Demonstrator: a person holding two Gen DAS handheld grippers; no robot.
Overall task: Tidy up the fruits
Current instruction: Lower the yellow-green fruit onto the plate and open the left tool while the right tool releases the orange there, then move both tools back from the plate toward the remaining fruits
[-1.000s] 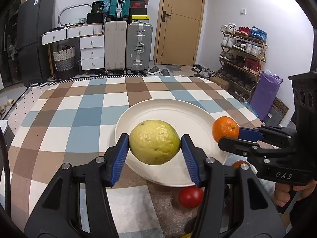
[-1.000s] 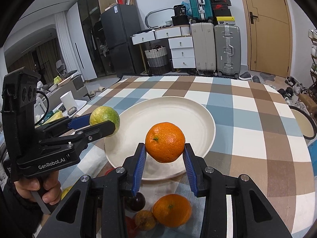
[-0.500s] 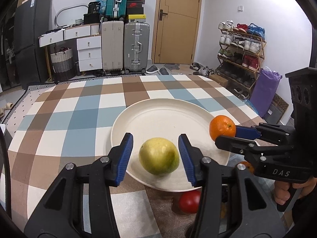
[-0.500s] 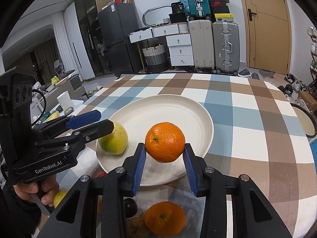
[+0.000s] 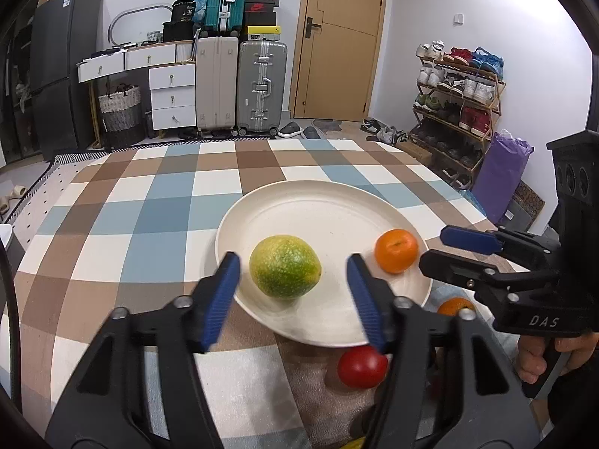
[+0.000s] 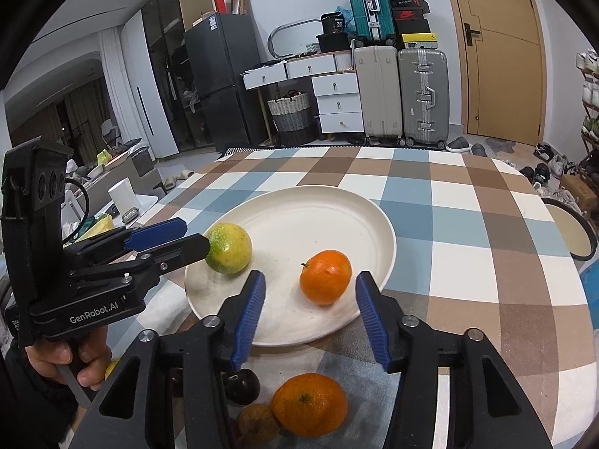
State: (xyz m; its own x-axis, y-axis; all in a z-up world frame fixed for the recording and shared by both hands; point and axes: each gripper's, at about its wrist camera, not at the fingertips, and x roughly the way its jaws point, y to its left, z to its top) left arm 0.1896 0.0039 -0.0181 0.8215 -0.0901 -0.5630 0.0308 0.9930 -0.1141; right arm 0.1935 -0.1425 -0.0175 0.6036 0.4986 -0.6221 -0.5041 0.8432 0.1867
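Both cams ride low and close at the near rim of the plate (image 5: 404, 220), facing the far door (image 5: 338, 37). Left cam views from plate's left (image 6: 389, 250), right cam from its right. Shared: plate, suitcases (image 5: 262, 86), each other's gripper.

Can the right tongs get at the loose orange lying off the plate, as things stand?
Probably yes. The right tongs stand open and empty, and the loose orange lies just below them, in front of the plate, uncovered. A dark plum sits close beside it.
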